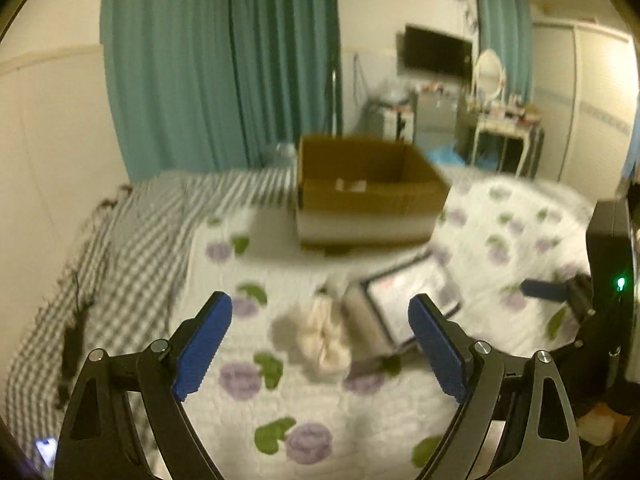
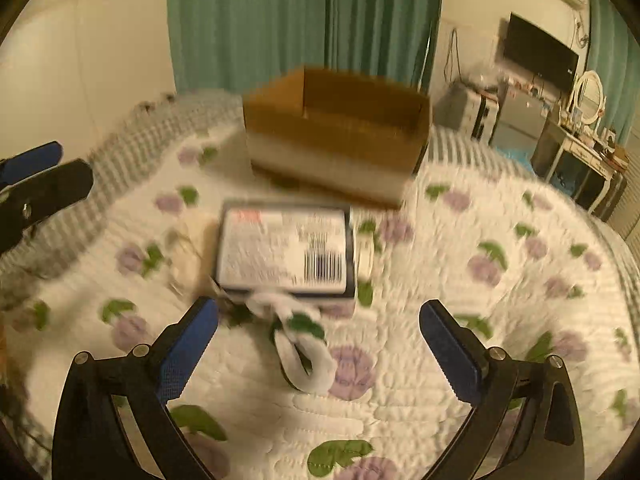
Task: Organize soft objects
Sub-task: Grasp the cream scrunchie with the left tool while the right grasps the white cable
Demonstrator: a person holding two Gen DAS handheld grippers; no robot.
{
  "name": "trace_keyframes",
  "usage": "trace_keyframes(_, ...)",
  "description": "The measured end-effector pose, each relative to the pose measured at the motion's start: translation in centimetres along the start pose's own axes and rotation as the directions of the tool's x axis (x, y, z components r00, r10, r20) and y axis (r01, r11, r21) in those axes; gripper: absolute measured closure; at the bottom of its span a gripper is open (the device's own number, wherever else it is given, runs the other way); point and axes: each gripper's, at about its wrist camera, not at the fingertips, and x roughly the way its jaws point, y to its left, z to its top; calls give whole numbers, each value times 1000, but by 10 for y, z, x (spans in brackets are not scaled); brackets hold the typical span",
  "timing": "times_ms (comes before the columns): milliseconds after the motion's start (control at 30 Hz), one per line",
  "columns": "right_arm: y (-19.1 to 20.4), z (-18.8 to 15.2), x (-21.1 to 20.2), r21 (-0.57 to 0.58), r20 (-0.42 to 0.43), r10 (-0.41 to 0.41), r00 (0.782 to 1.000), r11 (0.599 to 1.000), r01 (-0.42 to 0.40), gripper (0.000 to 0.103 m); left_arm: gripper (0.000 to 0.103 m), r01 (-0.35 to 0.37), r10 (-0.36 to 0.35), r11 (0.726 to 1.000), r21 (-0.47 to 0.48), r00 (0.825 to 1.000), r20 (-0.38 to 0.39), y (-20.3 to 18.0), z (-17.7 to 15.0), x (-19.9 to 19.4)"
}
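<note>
My left gripper is open and empty above the floral quilt, with a cream soft bundle lying on the quilt between its fingers' line of sight. My right gripper is open and empty, with a white-and-green soft item on the quilt just ahead of it. An open cardboard box stands farther back on the bed; it also shows in the right wrist view. The frames are blurred.
A flat dark package with a white barcode label lies between the soft items and the box; it shows in the left wrist view. A grey checked blanket lies at the left. Teal curtains and a dresser stand behind.
</note>
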Motion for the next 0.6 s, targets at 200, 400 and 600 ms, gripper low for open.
trace_keyframes(200, 8, -14, 52, -13, -132, -3, 991, 1000, 1, 9, 12, -16, 18, 999, 29, 995, -93, 2, -46, 43)
trace_keyframes(400, 7, -11, 67, 19, -154, 19, 988, 1000, -16, 33, 12, 59, -62, 998, -25, 987, -149, 14, -55, 60)
trace_keyframes(600, 14, -13, 61, -25, -157, -3, 988, 1000, -1, 67, 12, 69, -75, 997, -41, 984, -161, 17, -57, 65)
